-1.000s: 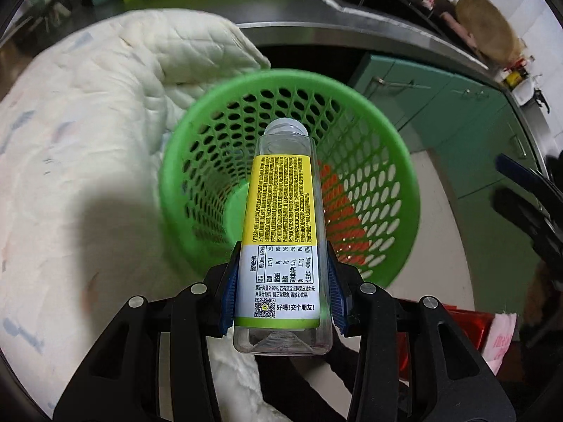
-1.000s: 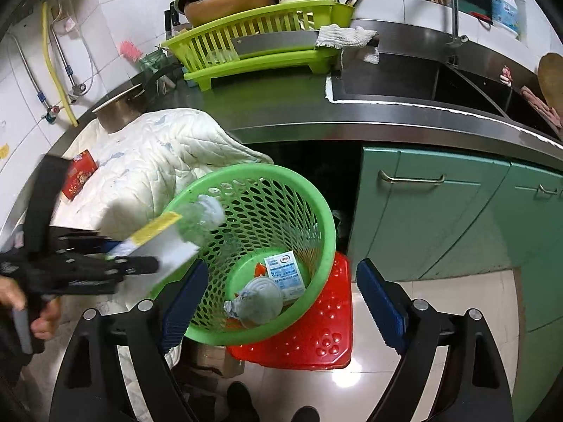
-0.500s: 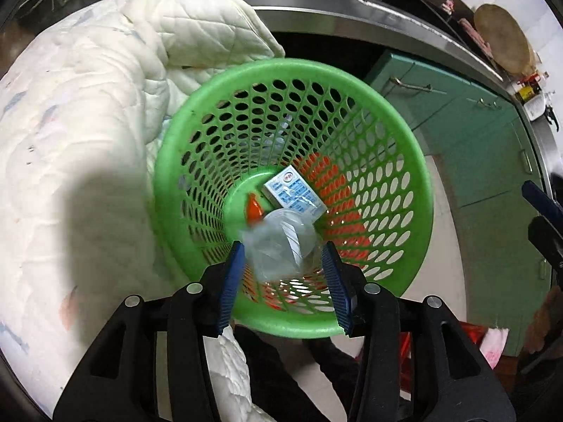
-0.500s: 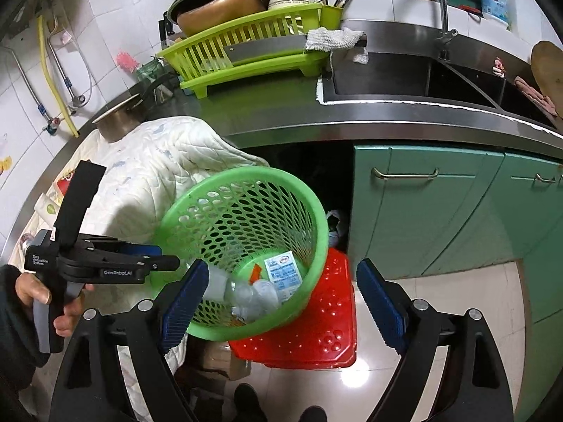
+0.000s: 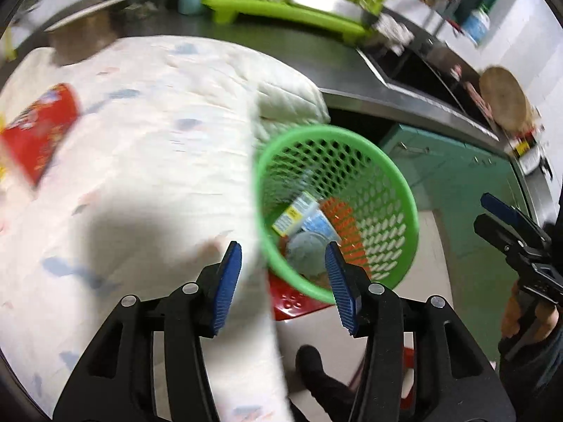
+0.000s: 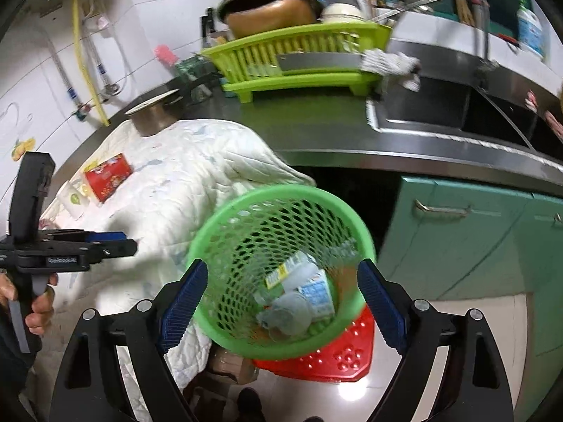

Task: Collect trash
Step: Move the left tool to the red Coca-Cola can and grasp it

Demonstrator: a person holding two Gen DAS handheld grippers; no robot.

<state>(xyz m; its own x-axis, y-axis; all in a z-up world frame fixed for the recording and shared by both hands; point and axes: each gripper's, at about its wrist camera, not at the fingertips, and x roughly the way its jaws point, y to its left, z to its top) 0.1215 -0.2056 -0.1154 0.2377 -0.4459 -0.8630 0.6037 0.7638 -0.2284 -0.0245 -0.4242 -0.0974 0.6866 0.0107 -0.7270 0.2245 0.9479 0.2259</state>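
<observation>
A green perforated basket [image 5: 404, 207] [image 6: 211, 232] stands on a red stool [image 6: 337, 355] beside the quilt-covered table. Inside lie a clear bottle with a yellow label [image 5: 293, 212] [image 6: 281, 274], a small white-and-blue carton [image 6: 316, 295] and a clear plastic lid [image 6: 281, 313]. My left gripper [image 5: 283, 281] is open and empty, above the quilt's edge and the basket's near rim. My right gripper [image 6: 281, 309] is open and empty, facing the basket. A red packet [image 5: 38, 133] [image 6: 107, 176] lies on the white quilt [image 5: 140, 176] [image 6: 183, 183].
A steel counter [image 6: 316, 130] carries a lime dish rack [image 6: 299, 59], a pot and a sink [image 6: 457, 112]. Green cabinets [image 6: 475, 239] stand right of the basket. Small packets [image 6: 74, 197] lie by the red packet. The floor [image 6: 457, 369] shows below.
My left gripper let go of the bottle, which dropped into the basket. The left gripper then swung left and back toward the quilt. The right gripper stayed open.
</observation>
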